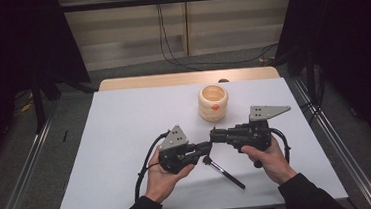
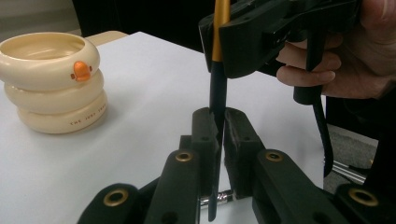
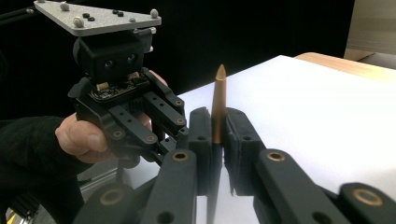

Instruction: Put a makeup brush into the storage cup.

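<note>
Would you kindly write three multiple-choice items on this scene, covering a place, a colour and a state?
1. Where does the cream holder stand?
A. Beyond the grippers
B. Under the left hand
C. On the floor

2. What colour is the brush's pointed handle end?
A. Blue
B. Orange
C. White

3. How is the brush held?
A. By both grippers
B. By neither gripper
C. Lying inside the holder

Answers: 1 A, the high view shows it farther up the table. 2 B, it rises orange between the right gripper jaws. 3 A, the left gripper also clamps it.
</note>
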Demonstrator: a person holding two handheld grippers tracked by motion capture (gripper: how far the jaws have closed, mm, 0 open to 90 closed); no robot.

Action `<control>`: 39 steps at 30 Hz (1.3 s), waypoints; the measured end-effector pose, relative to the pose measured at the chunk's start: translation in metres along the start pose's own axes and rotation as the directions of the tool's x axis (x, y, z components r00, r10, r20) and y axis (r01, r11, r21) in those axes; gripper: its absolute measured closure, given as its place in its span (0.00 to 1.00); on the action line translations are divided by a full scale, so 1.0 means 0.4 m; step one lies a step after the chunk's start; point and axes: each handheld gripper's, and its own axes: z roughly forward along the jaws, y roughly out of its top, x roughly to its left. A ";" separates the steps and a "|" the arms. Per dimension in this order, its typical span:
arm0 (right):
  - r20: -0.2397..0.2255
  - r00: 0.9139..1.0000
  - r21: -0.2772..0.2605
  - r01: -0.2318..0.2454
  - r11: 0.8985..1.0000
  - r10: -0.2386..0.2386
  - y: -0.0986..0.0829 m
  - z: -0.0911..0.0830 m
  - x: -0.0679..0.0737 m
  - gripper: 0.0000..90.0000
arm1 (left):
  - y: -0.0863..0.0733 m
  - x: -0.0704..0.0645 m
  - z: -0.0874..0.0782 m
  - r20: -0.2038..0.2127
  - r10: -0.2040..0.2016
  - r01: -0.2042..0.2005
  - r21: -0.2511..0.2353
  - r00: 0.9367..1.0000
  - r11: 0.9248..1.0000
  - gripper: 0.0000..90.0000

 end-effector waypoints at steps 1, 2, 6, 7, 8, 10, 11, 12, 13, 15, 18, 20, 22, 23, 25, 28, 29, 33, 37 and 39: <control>-0.002 1.000 0.000 0.001 1.000 -0.001 0.000 0.000 0.000 0.92 | 0.000 0.000 0.000 0.001 0.001 -0.001 -0.001 1.000 1.000 0.93; -0.001 1.000 0.001 0.002 1.000 -0.002 0.000 0.000 0.000 0.92 | 0.000 0.000 0.000 -0.005 0.006 -0.006 0.004 1.000 1.000 0.93; -0.002 1.000 0.003 0.009 1.000 -0.009 0.000 0.002 0.003 0.88 | 0.000 -0.002 0.000 0.006 0.009 -0.009 0.002 1.000 1.000 0.93; -0.004 1.000 0.009 0.013 1.000 -0.012 0.000 0.004 0.005 0.90 | 0.000 -0.004 0.000 0.004 0.022 -0.022 -0.002 1.000 1.000 0.93; -0.010 1.000 0.014 0.020 1.000 -0.020 0.000 0.007 0.006 0.90 | 0.000 -0.005 0.001 0.015 0.026 -0.026 -0.003 1.000 1.000 0.93; -0.008 1.000 0.016 0.020 1.000 -0.020 -0.002 0.010 0.007 0.93 | 0.000 -0.005 0.000 0.002 0.018 -0.018 0.002 1.000 1.000 0.93; 0.001 1.000 0.016 0.015 1.000 -0.015 -0.002 0.009 0.006 0.93 | 0.000 -0.003 0.000 0.008 0.020 -0.020 -0.001 1.000 1.000 0.93; 0.003 1.000 0.016 0.009 1.000 -0.009 -0.002 0.007 0.004 0.93 | 0.000 -0.003 0.000 0.010 0.022 -0.022 -0.003 1.000 1.000 0.93; -0.004 1.000 0.012 0.009 1.000 -0.008 -0.003 0.006 0.002 0.93 | 0.001 -0.004 -0.001 0.005 0.022 -0.022 0.000 1.000 1.000 0.93; 0.002 1.000 0.013 0.013 1.000 -0.013 -0.002 0.006 0.004 0.93 | 0.000 -0.003 0.000 0.008 0.022 -0.022 -0.001 1.000 1.000 0.93; 0.007 1.000 0.014 0.017 1.000 -0.017 -0.002 0.005 0.006 0.94 | 0.000 -0.003 0.000 0.007 0.022 -0.022 -0.003 1.000 1.000 0.93; 0.010 1.000 0.009 0.016 1.000 -0.016 -0.001 0.004 0.007 0.94 | -0.002 -0.002 0.002 0.016 0.014 -0.013 -0.021 1.000 1.000 0.93; 0.014 1.000 0.009 0.016 1.000 -0.016 0.000 0.003 0.007 0.94 | -0.004 0.000 0.002 0.021 0.004 -0.004 -0.027 1.000 1.000 0.93; 0.013 1.000 0.009 0.017 1.000 -0.017 0.000 0.002 0.007 0.94 | -0.004 0.000 0.003 0.019 0.004 -0.004 -0.028 1.000 1.000 0.93; 0.018 1.000 0.004 0.015 1.000 -0.015 0.000 0.001 0.007 0.94 | -0.006 0.002 0.004 0.024 0.001 0.000 -0.037 1.000 0.999 0.92; 0.019 1.000 0.003 0.019 1.000 -0.019 0.001 0.001 0.007 0.94 | -0.009 0.004 0.003 0.031 -0.009 0.011 -0.046 0.999 0.999 0.92; 0.021 1.000 0.002 0.021 1.000 -0.021 0.001 0.001 0.007 0.94 | -0.009 0.006 0.001 0.025 -0.010 0.011 -0.036 1.000 0.999 0.92; 0.027 0.999 -0.006 0.021 1.000 -0.021 0.003 -0.004 0.007 0.94 | -0.013 0.011 0.002 0.014 -0.028 0.029 -0.040 1.000 0.999 0.80; 0.030 0.999 -0.009 0.026 1.000 -0.026 0.004 -0.009 0.007 0.94 | -0.014 0.012 0.002 0.001 -0.021 0.021 -0.052 1.000 0.998 0.68; 0.034 0.999 -0.007 0.028 1.000 -0.027 0.003 -0.009 0.007 0.94 | -0.015 0.011 0.003 -0.012 -0.015 0.014 -0.050 1.000 0.999 0.59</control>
